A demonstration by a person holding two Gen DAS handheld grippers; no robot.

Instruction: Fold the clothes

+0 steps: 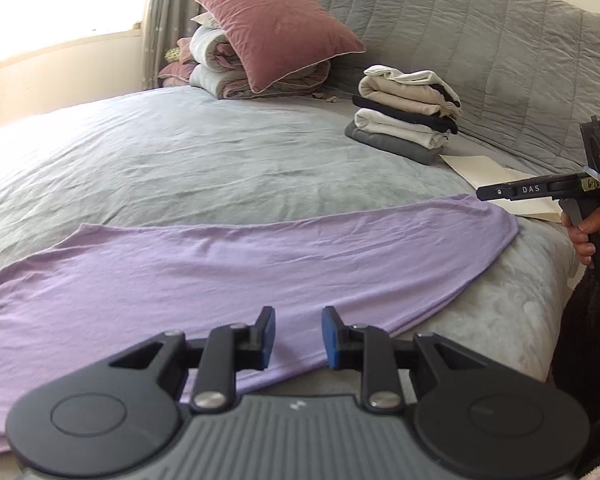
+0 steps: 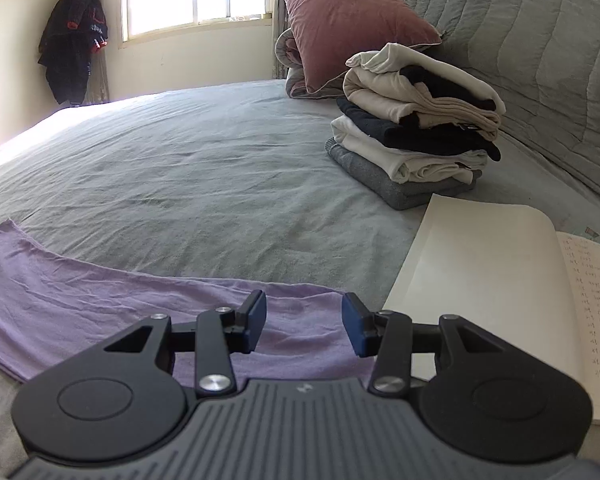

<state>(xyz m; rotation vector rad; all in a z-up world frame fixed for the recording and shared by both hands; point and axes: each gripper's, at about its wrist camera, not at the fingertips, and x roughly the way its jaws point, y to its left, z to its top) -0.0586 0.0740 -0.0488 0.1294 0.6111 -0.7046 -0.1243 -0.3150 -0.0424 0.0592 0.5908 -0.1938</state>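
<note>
Lying flat at 6 o'clock, the purple garment (image 1: 204,264) awaits more folds beside the stack (image 2: 416,132) at 1 o'clock; left gripper (image 1: 298,336) and right gripper (image 2: 304,326) spread, empty

Garment (image 1: 260,264): thin lilac knit cloth, matt, lightly creased. Sheet (image 1: 180,160): grey-green cloth, soft, faintly napped. Headboard (image 1: 480,40): quilted grey fabric. Pillow (image 1: 276,28): dusty-pink cloth with a velvety sheen. Left gripper (image 1: 298,338) — matt black plastic, blue rubbery pads (image 1: 332,340), bright metal rivets. Notebook (image 2: 480,264) — smooth, matt, cream paper.
</note>
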